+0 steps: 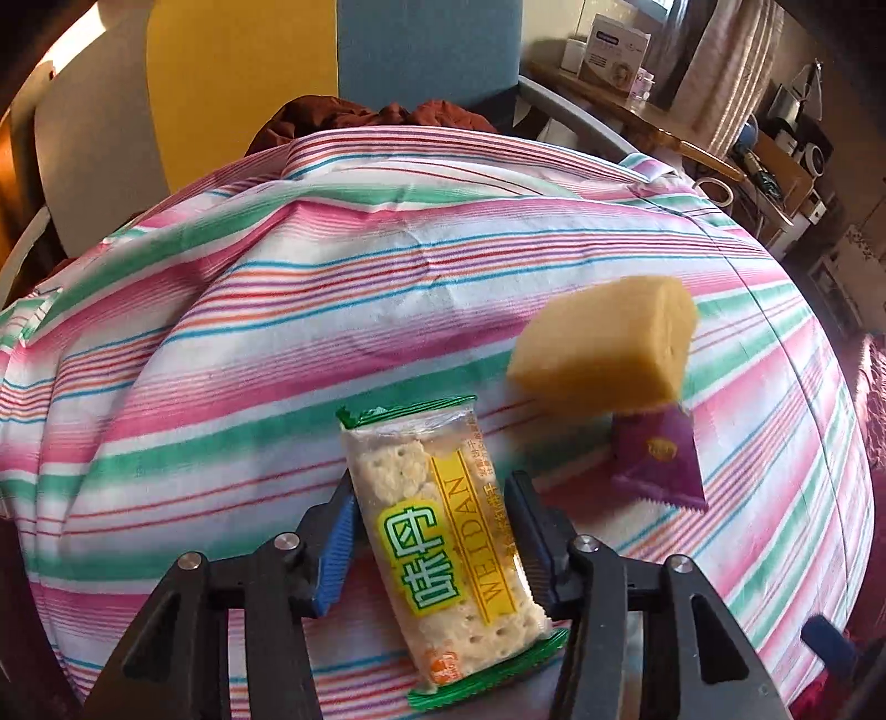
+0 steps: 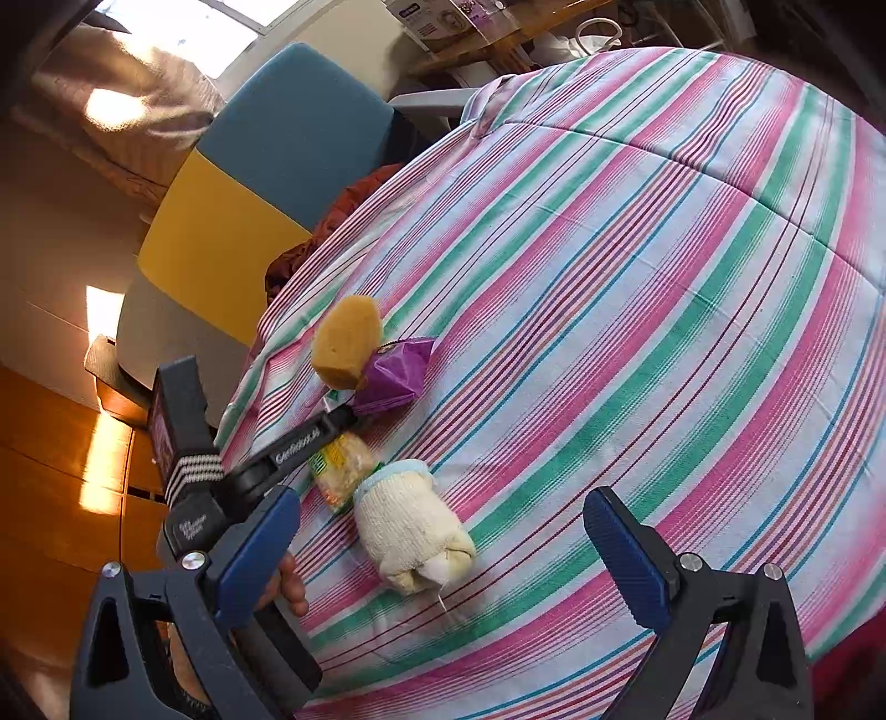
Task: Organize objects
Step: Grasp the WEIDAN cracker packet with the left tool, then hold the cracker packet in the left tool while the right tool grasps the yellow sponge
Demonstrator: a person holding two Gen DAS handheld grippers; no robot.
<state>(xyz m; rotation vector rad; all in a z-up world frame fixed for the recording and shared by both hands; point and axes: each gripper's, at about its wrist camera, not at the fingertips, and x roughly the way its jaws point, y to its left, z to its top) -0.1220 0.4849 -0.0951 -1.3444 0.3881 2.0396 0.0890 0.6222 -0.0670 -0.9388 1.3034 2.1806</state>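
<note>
A clear cracker packet [image 1: 443,543] with green ends and a yellow label lies on the striped tablecloth [image 1: 277,332]. My left gripper [image 1: 432,482] is shut on it, a pad against each long side. To its right a yellow sponge [image 1: 603,349] leans on a purple packet [image 1: 659,459]. In the right wrist view the sponge [image 2: 346,340], purple packet [image 2: 396,371] and cracker packet [image 2: 343,471] line up at the table's left edge. A rolled cream sock [image 2: 412,531] lies just in front of them. My right gripper [image 2: 440,498] hangs open over the sock, without touching it.
A chair with a blue and yellow back [image 2: 249,183] stands at the far side, with a dark red cloth [image 1: 354,116] on its seat. A wooden shelf with boxes [image 1: 614,50] stands at the back right. The tablecloth stretches wide to the right [image 2: 664,277].
</note>
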